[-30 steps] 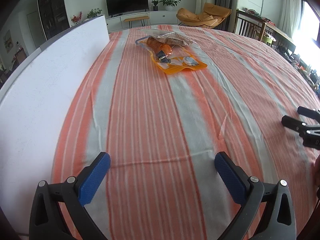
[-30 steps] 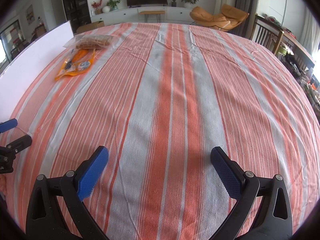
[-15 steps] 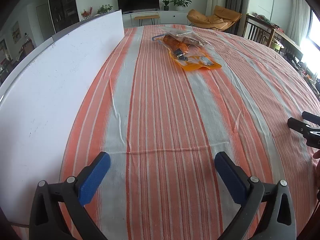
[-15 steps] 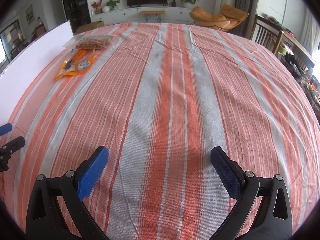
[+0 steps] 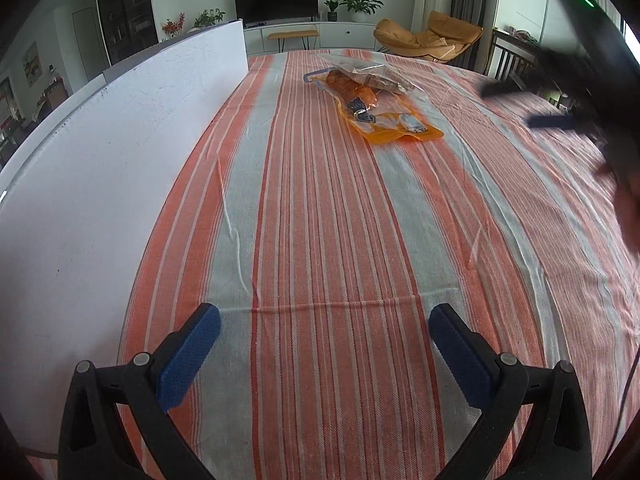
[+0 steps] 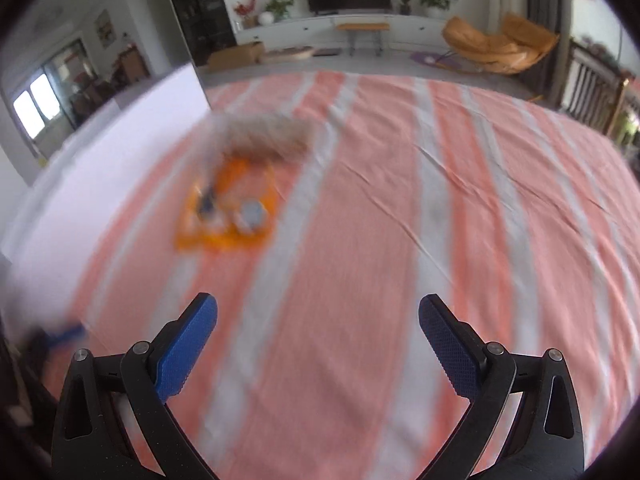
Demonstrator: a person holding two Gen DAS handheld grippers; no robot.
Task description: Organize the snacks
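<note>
An orange snack pouch (image 5: 390,122) lies on the striped tablecloth at the far middle, and a clear bag of brown snacks (image 5: 370,76) lies partly over its far end. My left gripper (image 5: 324,340) is open and empty, low over the cloth and well short of them. My right gripper (image 6: 318,330) is open and empty. Its view is motion-blurred and shows the orange pouch (image 6: 228,212) and the clear bag (image 6: 266,134) ahead to the left. The right gripper (image 5: 532,106) also shows, blurred, at the right of the left wrist view.
A white board (image 5: 100,168) stands upright along the left edge of the table. The orange and grey striped cloth (image 5: 320,220) covers the table. A TV, plants and a tan armchair (image 5: 428,38) stand in the room beyond.
My right gripper has swung forward and left towards the snacks and now sits higher in the left wrist view. My left gripper has moved forward a little.
</note>
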